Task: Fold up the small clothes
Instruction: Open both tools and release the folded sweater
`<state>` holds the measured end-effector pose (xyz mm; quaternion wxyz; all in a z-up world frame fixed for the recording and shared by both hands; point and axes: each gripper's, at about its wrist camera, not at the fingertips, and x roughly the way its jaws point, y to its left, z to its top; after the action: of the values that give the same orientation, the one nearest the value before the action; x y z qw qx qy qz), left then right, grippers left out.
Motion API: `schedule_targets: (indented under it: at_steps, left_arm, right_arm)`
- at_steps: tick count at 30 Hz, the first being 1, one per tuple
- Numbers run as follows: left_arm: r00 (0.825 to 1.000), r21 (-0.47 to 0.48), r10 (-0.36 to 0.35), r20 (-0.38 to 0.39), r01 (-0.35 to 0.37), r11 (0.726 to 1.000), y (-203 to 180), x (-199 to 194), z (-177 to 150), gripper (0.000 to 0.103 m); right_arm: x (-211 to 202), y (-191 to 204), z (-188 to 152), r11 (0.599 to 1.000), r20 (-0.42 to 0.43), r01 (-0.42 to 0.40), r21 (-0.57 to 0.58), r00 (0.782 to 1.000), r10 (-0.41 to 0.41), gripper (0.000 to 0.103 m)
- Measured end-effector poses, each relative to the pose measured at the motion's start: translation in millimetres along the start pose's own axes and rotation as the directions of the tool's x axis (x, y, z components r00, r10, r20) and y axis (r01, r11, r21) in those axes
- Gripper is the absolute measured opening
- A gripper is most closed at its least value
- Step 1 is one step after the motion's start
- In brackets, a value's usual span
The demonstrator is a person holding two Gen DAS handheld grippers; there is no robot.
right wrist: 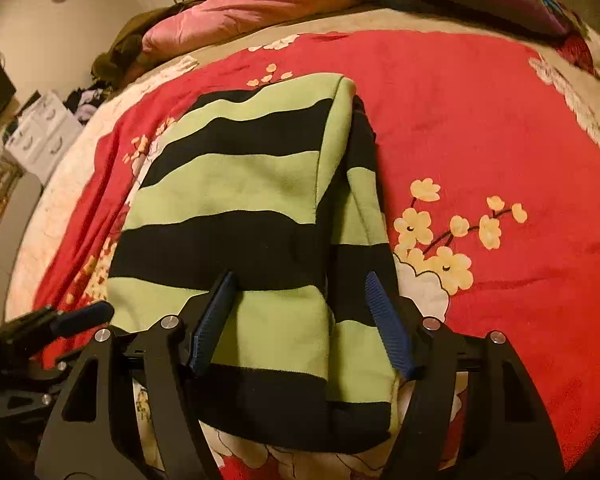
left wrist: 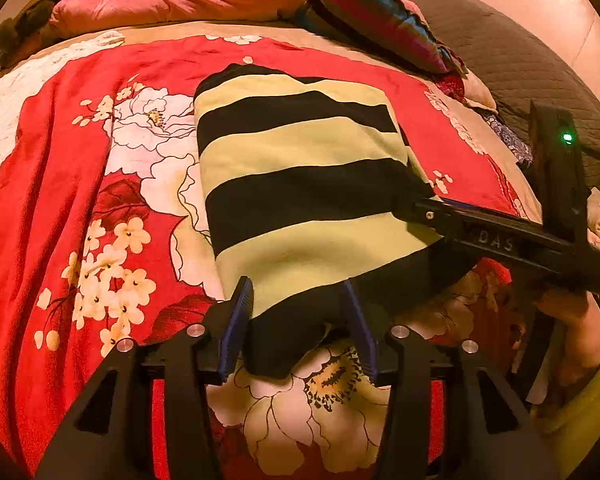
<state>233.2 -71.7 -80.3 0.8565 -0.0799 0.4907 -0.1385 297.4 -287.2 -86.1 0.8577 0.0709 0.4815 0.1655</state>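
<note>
Nearest to me, my left gripper [left wrist: 298, 320] is hovering with its blue pads [left wrist: 236, 320] spread on either side of the near black corner of the striped garment [left wrist: 300, 168]; the cloth is lying between them and touching the left pad, but nothing is being pinched. My right gripper [right wrist: 302, 320] is likewise standing released, its two ribbed blue pads [right wrist: 388, 324] apart over the garment's near end, with the fabric lying flat beneath them and not gripped. The garment, banded in pale green and black, is resting folded into a narrow oblong on the bed's red floral blanket [left wrist: 60, 184], its right side turned over onto itself along a lengthwise fold. In the left wrist view my right gripper is reaching in from the right and touching the garment's right edge. Farther off, a pink duvet [left wrist: 180, 0] is lying bunched along the far edge of the bed, and beside it a striped dark cushion [left wrist: 380, 16] is leaning against a grey quilted cover [left wrist: 520, 64].
</note>
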Motion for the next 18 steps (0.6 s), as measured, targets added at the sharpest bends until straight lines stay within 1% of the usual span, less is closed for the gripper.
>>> schedule_targets:
  at_steps: [2, 4, 5, 7, 8, 9, 10, 11, 13, 16, 18]
  left_arm:
    - [1.0, -0.005, 0.006, 0.007, -0.006, 1.0, -0.3, -5.3, -0.7, 0.048]
    - [1.0, -0.008, 0.01, 0.024, -0.01, 1.0, -0.8, -15.0, -1.1, 0.054]
    - [0.999, -0.011, 0.009, 0.033, -0.009, 1.0, -1.4, -19.7, -1.0, 0.055]
    - [0.998, -0.012, 0.015, 0.054, -0.014, 1.0, -3.1, -31.3, 0.7, 0.063]
    - [0.998, -0.012, 0.015, 0.064, -0.015, 1.0, -4.1, -36.6, 1.5, 0.065]
    - [0.997, -0.011, 0.015, 0.079, -0.014, 1.0, -5.6, -44.2, 3.1, 0.069]
    - [0.996, -0.01, 0.017, 0.088, -0.016, 1.0, -6.8, -49.6, 3.7, 0.075]
    - [0.994, -0.007, 0.022, 0.104, -0.021, 1.0, -8.5, -57.5, 4.8, 0.078]
    - [0.991, -0.007, 0.03, 0.128, -0.029, 1.0, -11.2, -69.0, 6.4, 0.088]
    - [0.986, -0.009, 0.041, 0.163, -0.04, 0.999, -14.0, -86.1, 8.0, 0.095]
    - [0.982, -0.011, 0.046, 0.183, -0.045, 0.999, -16.5, -96.5, 8.8, 0.097]
  right_arm:
    - [-17.2, 1.0, -1.1, 1.0, 0.039, -0.024, 0.01, 0.999, 0.024, 0.061]
    - [-40.2, 2.7, -3.1, 1.0, 0.098, -0.022, 0.009, 0.995, 0.021, 0.073]
    - [-49.7, 4.2, -3.6, 1.0, 0.12, -0.016, 0.009, 0.993, 0.014, 0.076]
    - [-73.2, 7.2, -4.0, 1.0, 0.171, -0.027, 0.01, 0.985, 0.025, 0.076]
    - [-83.9, 9.8, -3.6, 1.0, 0.193, -0.026, 0.007, 0.981, 0.024, 0.079]
    - [-94.2, 12.5, -3.8, 1.0, 0.218, -0.018, 0.003, 0.976, 0.017, 0.09]
    - [-103.8, 15.2, -3.8, 1.0, 0.241, -0.009, -0.003, 0.97, 0.009, 0.092]
    - [-114.4, 18.3, -3.9, 1.0, 0.267, -0.001, -0.011, 0.964, 0.004, 0.092]
    - [-130.7, 22.5, -3.9, 1.0, 0.304, 0.017, -0.017, 0.953, -0.011, 0.094]
    - [-148.7, 27.2, -5.1, 0.999, 0.343, 0.051, -0.018, 0.938, -0.042, 0.094]
    - [-160.9, 29.1, -8.4, 0.998, 0.362, 0.064, -0.023, 0.931, -0.051, 0.094]
